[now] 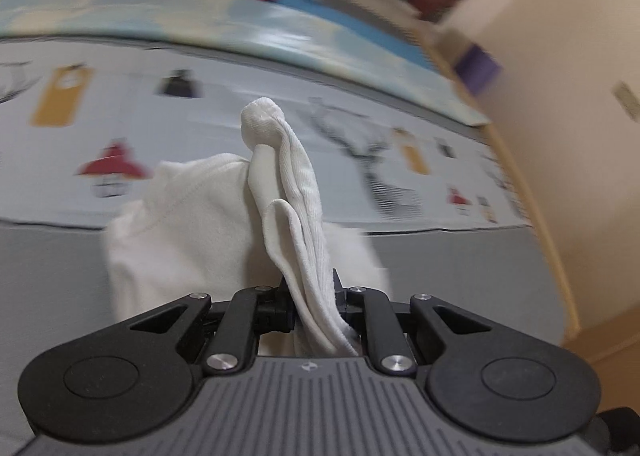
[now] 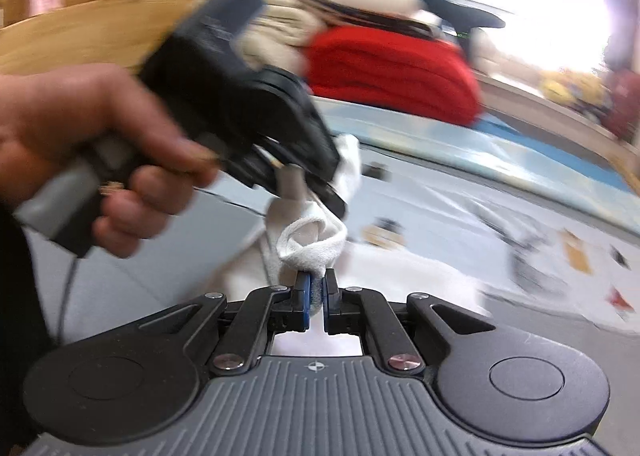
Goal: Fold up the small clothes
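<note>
A white sock [image 1: 296,192] hangs between both grippers above the bed. My left gripper [image 1: 314,306] is shut on one end of it, and the sock stands up out of the jaws with a rounded tip at the top. More white cloth [image 1: 180,240] lies behind it on the grey sheet. In the right wrist view my right gripper [image 2: 316,296] is shut on the sock's folded cuff [image 2: 314,244]. The left gripper [image 2: 256,108], held by a hand [image 2: 100,152], is just above and left of it, holding the same sock.
A grey printed sheet [image 1: 224,160] covers the bed. A red folded garment [image 2: 392,72] and a pile of clothes [image 2: 320,0] lie at the far side. A wooden headboard [image 2: 92,24] stands at the left, a cream wall [image 1: 568,96] at the right.
</note>
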Demonstrator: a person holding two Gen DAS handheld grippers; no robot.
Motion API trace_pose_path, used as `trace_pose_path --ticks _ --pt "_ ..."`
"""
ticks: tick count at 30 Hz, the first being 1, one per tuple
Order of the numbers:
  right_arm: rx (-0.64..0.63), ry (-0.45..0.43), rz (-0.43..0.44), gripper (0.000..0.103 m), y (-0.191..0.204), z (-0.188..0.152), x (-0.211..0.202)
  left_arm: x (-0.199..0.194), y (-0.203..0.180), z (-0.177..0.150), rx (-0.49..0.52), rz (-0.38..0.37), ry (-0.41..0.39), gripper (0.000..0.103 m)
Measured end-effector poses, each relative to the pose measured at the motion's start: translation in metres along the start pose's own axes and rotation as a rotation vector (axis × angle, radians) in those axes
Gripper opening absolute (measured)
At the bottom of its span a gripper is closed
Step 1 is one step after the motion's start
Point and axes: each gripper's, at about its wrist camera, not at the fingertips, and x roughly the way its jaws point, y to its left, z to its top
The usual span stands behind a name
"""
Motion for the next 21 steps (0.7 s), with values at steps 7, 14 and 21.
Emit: trace_pose_path --ticks 7,14,21 --pt "0.18 0.063 -0.15 0.005 -0.053 -0.032 -0.016 0.016 -0.035 -0.009 0.047 -0.193 0.002 0.048" --pt "0.388 0.361 -0.175 0.001 -0.083 -0.08 0.004 0.014 -0.015 -0.007 0.028 -0.096 0.032 0.048" --pt "0.711 0.26 -0.033 0.041 -0.111 -0.084 0.01 -0.013 0.002 -0.01 0.079 -0.041 0.038 0.048"
